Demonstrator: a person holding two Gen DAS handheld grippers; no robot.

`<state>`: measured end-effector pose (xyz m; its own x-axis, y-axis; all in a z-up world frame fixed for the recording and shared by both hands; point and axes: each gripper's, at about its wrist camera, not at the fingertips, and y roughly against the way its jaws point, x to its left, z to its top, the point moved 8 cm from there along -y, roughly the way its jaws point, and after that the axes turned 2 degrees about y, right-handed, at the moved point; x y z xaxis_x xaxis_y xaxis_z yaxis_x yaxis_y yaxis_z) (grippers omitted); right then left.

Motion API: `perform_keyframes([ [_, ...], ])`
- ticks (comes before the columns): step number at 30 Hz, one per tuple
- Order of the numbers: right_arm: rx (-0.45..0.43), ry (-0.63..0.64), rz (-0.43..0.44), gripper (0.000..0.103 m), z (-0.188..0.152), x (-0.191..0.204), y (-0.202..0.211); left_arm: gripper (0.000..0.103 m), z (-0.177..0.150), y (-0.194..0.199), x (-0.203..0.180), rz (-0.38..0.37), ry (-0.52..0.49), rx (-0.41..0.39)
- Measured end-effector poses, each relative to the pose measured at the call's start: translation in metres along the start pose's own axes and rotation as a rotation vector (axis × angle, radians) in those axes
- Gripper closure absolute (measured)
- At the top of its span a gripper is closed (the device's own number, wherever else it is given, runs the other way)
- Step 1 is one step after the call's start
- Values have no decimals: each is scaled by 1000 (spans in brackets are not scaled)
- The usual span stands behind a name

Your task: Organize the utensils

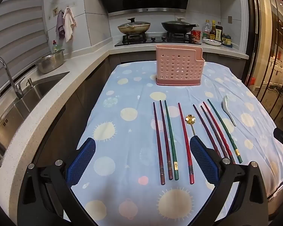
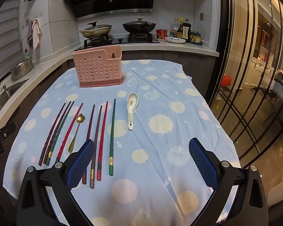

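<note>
left gripper (image 1: 142,150) released, over four left chopsticks (image 1: 168,141) | right gripper (image 2: 141,150) released, empty | gold spoon (image 2: 76,131) between chopstick groups | white spoon (image 2: 132,109) right | pink holder (image 2: 99,67) far, path clear | stove pans (image 1: 134,26) behind

Cloth (image 2: 160,150): pale blue, printed with cream suns, dots and a few pink spots.
Holder (image 2: 98,69): pink, pierced with rows of round holes.
Chopsticks (image 1: 167,141): purple, dark green and red, some with a gold band near the butt.
Small spoon (image 2: 76,131): gold, flower-shaped bowl.
Soup spoon (image 2: 132,111): white with green pattern.
Gripper pads (image 1: 81,162): blue, ribbed; frames were black.
</note>
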<state>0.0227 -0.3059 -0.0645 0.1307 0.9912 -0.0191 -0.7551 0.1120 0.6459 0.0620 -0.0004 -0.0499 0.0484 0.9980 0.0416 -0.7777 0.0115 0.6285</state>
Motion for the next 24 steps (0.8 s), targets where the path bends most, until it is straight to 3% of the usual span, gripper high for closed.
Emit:
perform_keyframes([
  [24,2,4,-2,7,2,1,-1,7,0,0,-1,13,-17,6],
])
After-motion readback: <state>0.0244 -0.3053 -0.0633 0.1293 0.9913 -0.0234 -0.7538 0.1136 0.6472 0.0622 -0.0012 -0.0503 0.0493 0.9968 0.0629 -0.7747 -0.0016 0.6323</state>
